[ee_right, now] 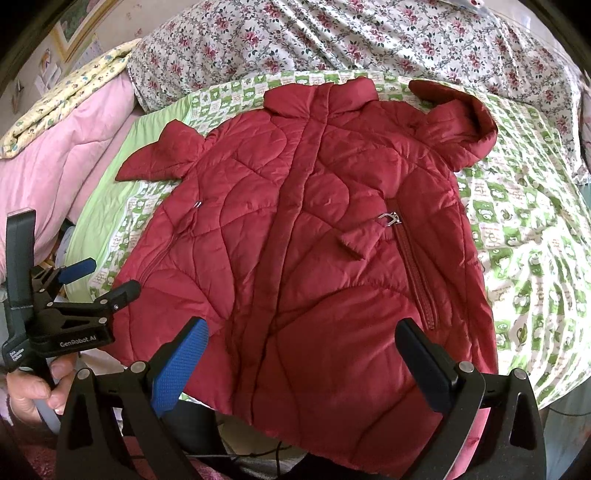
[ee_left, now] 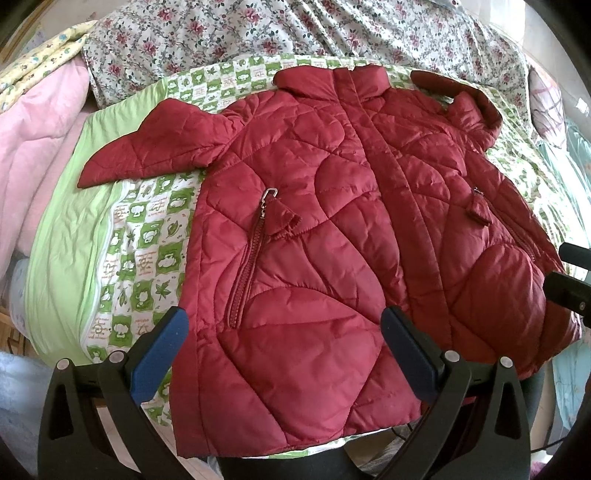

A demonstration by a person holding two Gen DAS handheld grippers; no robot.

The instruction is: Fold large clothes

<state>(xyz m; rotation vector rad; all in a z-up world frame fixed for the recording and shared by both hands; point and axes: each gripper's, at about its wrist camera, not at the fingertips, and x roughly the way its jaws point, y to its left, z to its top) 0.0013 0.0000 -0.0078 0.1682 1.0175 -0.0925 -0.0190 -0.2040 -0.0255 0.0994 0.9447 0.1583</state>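
1. So far, nothing folded. Red quilted jacket (ee_left: 332, 229) lies front-up and spread flat on the green checked sheet (ee_left: 140, 258) of the bed, collar (ee_left: 332, 81) toward the floral bedding (ee_left: 258, 33), hem toward the near bed edge.
2. Front placket closed down the middle; both pocket zips show, their small flaps turned out.
3. Sleeves not yet dealt with: left sleeve (ee_left: 147, 147) sticks out sideways onto the sheet; right sleeve (ee_right: 465, 125) bunches up near the shoulder, cuff lining showing.
4. Left hand-held gripper (ee_left: 284, 343): fingers spread wide, hovering over the hem at the jacket's left front panel, gripping nothing. From the right wrist view it sits just beside the jacket's left edge, a person's hand (ee_right: 33, 391) around its handle.
5. Right hand-held gripper (ee_right: 303, 358): fingers likewise spread, above the hem on the right front panel, empty. Contact with the fabric cannot be told from either view.
6. Pink quilt (ee_left: 33, 166) heaped at the left of the bed, clear of the jacket.
7. Judgement: task at its start, garment laid out and smoothed only. Left to do: bring each sleeve in across the body, then fold the body over.
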